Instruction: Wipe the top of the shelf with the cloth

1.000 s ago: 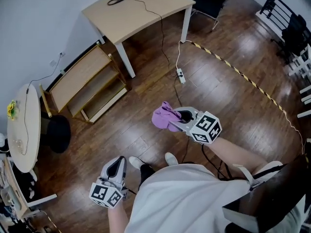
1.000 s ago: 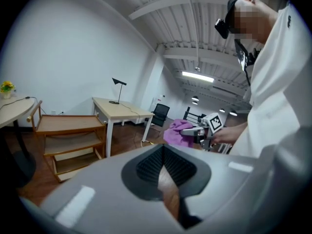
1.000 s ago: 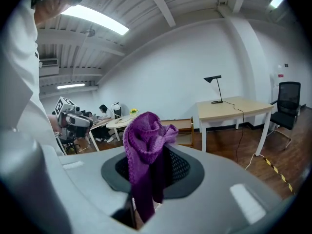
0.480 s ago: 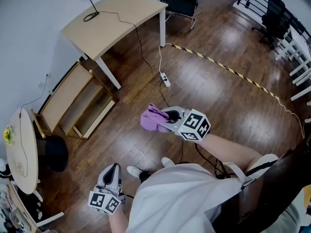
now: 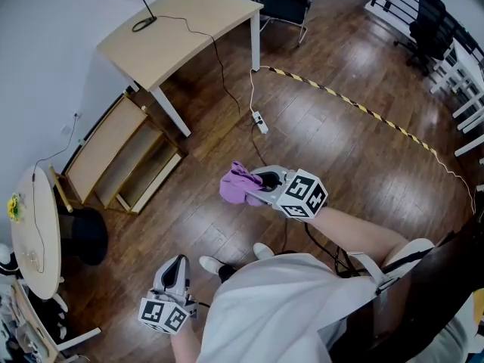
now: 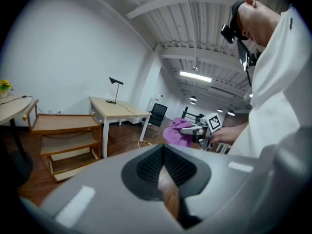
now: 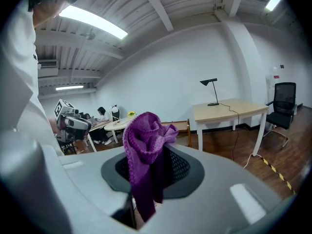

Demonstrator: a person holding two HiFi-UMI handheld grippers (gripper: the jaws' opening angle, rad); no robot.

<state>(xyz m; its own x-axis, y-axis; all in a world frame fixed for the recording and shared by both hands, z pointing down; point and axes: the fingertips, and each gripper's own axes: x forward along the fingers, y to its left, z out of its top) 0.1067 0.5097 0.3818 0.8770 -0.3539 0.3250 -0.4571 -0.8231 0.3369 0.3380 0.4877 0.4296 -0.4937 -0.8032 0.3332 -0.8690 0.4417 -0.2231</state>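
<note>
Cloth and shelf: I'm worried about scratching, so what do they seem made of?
The cloth looks like soft purple knitted fabric: looped, nubbly texture, limp folds. The shelf looks like pale matte wood or veneer: even tan boards, no gloss; which, I cannot tell.

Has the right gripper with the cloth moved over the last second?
No, not noticeably. The right gripper, shut on the cloth, keeps about the same offset from the power strip; the head view itself shifted.

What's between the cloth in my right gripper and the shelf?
Bare wood floor only, between cloth and shelf, per the head view.
</note>
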